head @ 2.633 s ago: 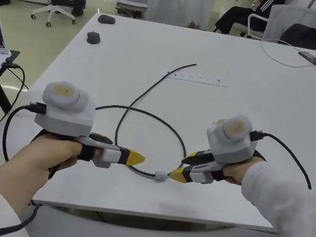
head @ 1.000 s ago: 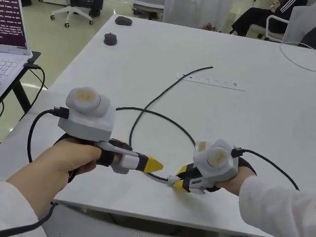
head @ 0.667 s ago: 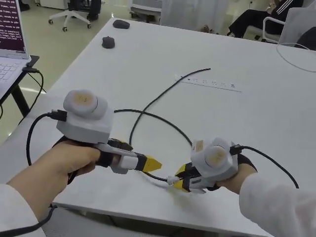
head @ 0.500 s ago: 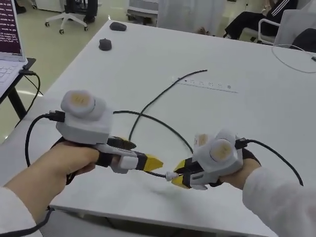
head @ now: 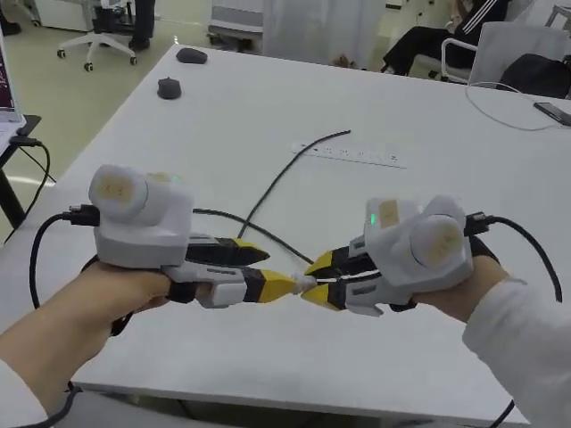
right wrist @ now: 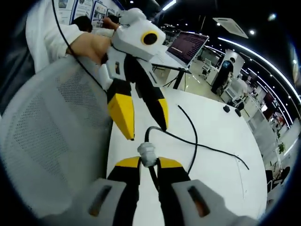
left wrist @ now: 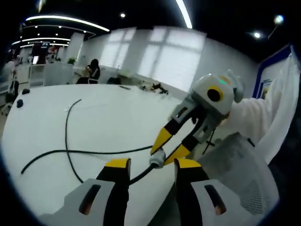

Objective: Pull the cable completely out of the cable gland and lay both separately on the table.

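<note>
Both hands are up over the near edge of the bench (head: 268, 98), grippers pointed tip to tip. My left hand (head: 107, 299) holds the left gripper (head: 285, 283) roughly level, aiming right. Its jaws stand apart and straddle the cable (head: 284, 174) just short of the cable gland (right wrist: 146, 154), with no pinch that I can see. My right hand (head: 468, 290) has the right gripper (head: 314, 289) rolled onto its side, aiming left, jaws closed down on the cable gland at the yellow tips (right gripper view shows it best). The cable gland is small and white, held in the air between the two sets of tips, off the bench. The cable is thin and black. It is not out: a short black length runs back between the right gripper's jaws behind the cable gland. The long part exits the front, drops to the bench and loops across itself, its free end lying far out near a pale strip (head: 348, 153).
</note>
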The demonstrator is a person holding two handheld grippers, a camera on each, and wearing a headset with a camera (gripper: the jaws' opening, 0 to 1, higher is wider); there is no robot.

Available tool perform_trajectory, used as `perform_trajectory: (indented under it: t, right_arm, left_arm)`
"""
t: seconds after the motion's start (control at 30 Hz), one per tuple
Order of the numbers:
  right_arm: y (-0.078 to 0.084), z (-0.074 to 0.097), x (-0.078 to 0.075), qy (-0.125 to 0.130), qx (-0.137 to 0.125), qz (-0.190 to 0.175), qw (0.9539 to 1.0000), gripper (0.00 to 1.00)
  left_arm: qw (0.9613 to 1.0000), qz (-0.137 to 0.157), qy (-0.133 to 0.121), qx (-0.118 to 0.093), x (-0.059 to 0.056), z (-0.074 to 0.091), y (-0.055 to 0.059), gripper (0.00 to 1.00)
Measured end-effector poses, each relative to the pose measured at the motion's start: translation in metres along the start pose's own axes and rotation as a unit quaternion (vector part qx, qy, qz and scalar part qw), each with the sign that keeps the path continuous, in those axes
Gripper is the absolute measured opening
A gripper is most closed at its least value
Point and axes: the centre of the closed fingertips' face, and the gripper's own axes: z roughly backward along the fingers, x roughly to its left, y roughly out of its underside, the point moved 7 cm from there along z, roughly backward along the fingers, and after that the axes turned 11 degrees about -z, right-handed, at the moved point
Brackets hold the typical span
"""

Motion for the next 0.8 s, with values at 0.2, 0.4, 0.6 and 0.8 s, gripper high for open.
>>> perform_trajectory:
  t: [0.2, 0.4, 0.6, 0.8]
  right_arm:
    - [-0.016, 0.015, 0.008, 0.015, -0.023, 0.029, 0.9992, 0.11]
    - [-0.027, 0.035, 0.018, 0.027, -0.05, 0.049, 0.9972, 0.11]
    - [-0.04, 0.055, 0.025, 0.045, -0.062, 0.071, 0.9946, 0.11]
    - [-0.054, 0.069, 0.034, 0.058, -0.075, 0.087, 0.9917, 0.12]
  left_arm:
    - [0.9995, -0.021, 0.021, -0.013, -0.009, 0.005, -0.005, 0.3]
    - [0.9964, -0.027, 0.052, -0.061, -0.021, 0.01, -0.021, 0.22]
    - [0.9918, -0.046, 0.075, -0.092, -0.036, 0.014, -0.036, 0.16]
    - [0.9887, -0.06, 0.083, -0.11, -0.046, 0.026, -0.053, 0.16]
